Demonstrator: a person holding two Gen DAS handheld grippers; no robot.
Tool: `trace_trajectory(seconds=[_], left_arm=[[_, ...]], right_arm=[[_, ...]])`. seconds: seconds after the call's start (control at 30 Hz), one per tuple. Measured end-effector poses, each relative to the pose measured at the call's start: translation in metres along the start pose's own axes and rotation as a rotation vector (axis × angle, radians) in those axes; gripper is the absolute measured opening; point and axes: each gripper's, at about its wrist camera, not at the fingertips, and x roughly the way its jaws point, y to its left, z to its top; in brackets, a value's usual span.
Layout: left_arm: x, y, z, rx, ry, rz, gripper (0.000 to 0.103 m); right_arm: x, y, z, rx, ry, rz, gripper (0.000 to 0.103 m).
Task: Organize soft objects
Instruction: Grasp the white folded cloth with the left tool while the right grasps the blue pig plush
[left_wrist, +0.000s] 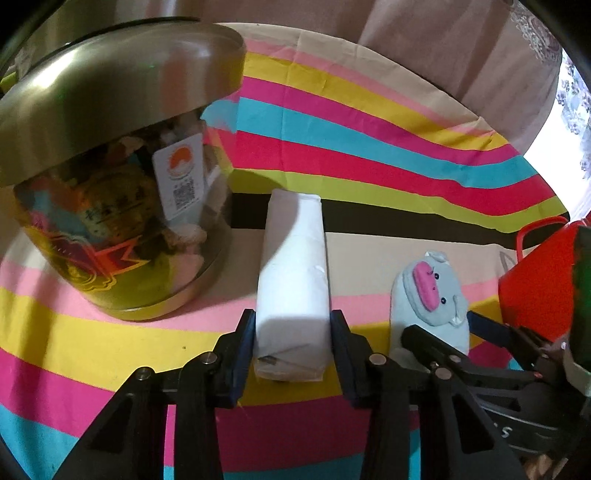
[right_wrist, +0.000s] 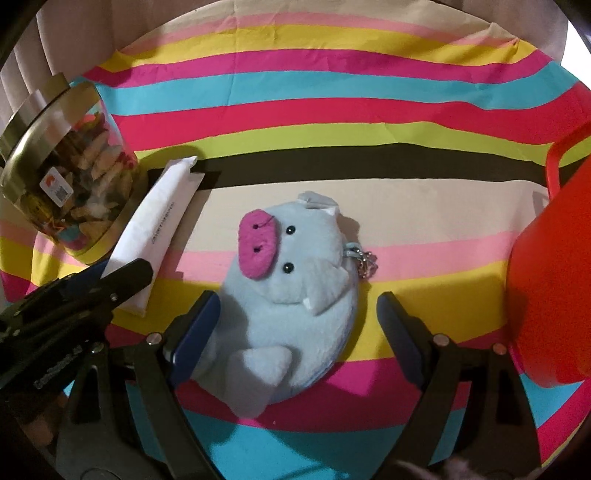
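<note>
Black tongs fill the bottom of both views. Left tongs (left_wrist: 291, 328) have their blue pads against the two long sides of a white tissue pack (left_wrist: 293, 280) at its near end — pinching it, the pack lying flat on the striped cloth (left_wrist: 369, 147). Right tongs (right_wrist: 295, 317) stand spread wide on either side of a pale blue plush pig (right_wrist: 291, 295); its left pad is touching or very nearly touching the toy's flank, the right pad well apart from it.

One tissue pack, one plush pig, one jar, one red container. The pig, with a pink snout and two black bead eyes, lies just right of the tissue pack, and a small metal clasp (right_wrist: 365, 264) sticks out from its right side. In the right wrist view a line of small grey print runs along the pack's top face, too small to read.

Left of the tissue pack and touching or nearly touching its far end stands a clear jar (left_wrist: 122, 229) with a brushed metal lid (left_wrist: 110, 92), full of mixed coloured pieces. A white label (left_wrist: 181, 177) on its wall shows an orange round logo above a QR code; the words under the logo are illegible. Yellow and orange printing on the jar's lower wall is blurred.

Well right of the pack, past the pig, sits a red plastic container (right_wrist: 550, 280) with a loop handle.
</note>
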Motion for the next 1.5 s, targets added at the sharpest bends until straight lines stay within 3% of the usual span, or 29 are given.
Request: trace_trajectory(seconds=[0.23, 0.3, 0.37, 0.47, 0.57, 0.77, 1.5], left_arm=[[-0.016, -0.002, -0.013, -0.038, -0.022, -0.047, 0.04], [-0.022, -0.005, -0.016, -0.036, -0.037, -0.038, 0.04], [-0.024, -0.005, -0.016, -0.035, -0.044, -0.036, 0.04], [-0.03, -0.002, -0.018, -0.036, -0.058, -0.025, 0.04], [-0.035, 0.001, -0.022, -0.053, -0.068, -0.027, 0.04], [-0.049, -0.002, -0.03, -0.047, -0.084, -0.045, 0.04], [-0.104, -0.051, -0.055, -0.002, -0.15, -0.07, 0.04]], right_arm=[[0.007, 0.013, -0.001, -0.06, -0.002, -0.043, 0.091], [0.006, 0.02, -0.004, -0.103, -0.015, -0.032, 0.085], [0.001, 0.027, -0.007, -0.133, -0.024, -0.004, 0.057], [-0.003, 0.03, -0.011, -0.164, -0.029, 0.025, 0.033], [-0.009, 0.023, -0.015, -0.147, -0.038, 0.062, 0.02], [-0.021, 0.012, -0.024, -0.13, -0.047, 0.104, 0.017], [-0.113, -0.008, -0.052, -0.126, -0.186, 0.021, 0.017]])
